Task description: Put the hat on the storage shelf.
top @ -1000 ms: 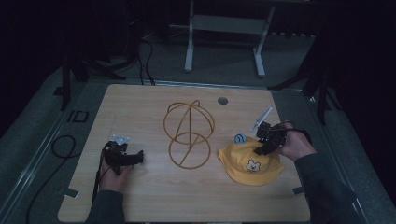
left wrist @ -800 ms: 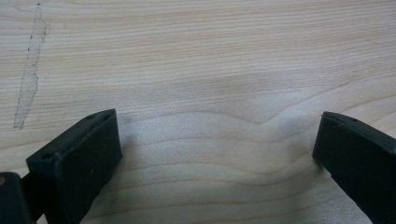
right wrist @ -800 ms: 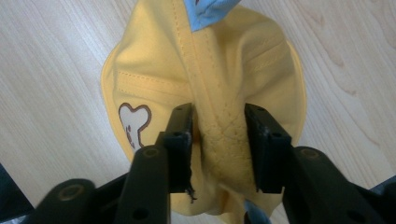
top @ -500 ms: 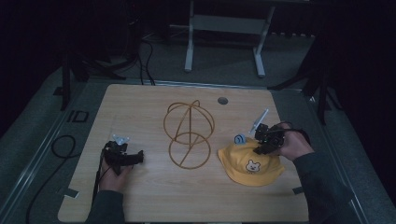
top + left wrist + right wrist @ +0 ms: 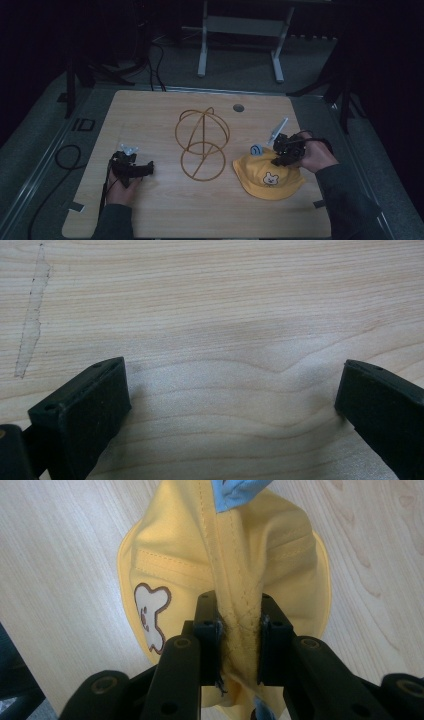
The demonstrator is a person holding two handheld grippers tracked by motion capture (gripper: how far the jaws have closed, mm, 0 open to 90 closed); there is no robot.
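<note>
A yellow bucket hat (image 5: 270,176) with a white bear patch lies on the wooden table (image 5: 150,115) at the right. My right gripper (image 5: 281,152) sits at its far edge. In the right gripper view its jaws have just been closing, and the right gripper (image 5: 239,605) is shut on a pinched fold of the hat (image 5: 175,545) along a seam. A blue tab (image 5: 257,149) sticks out of the hat beyond the grip. My left gripper (image 5: 145,168) rests at the table's left, and the left gripper (image 5: 235,385) stands open over bare wood.
A gold wire stand (image 5: 202,145) made of rings stands upright mid-table between the two hands. A round cable hole (image 5: 238,107) sits near the far edge. A black cable (image 5: 67,157) loops on the floor to the left. A faint tape mark (image 5: 30,325) shows on the wood.
The right gripper's jaws have closed onto the hat's fabric, which is bunched up between them. Neither hand has shifted.
</note>
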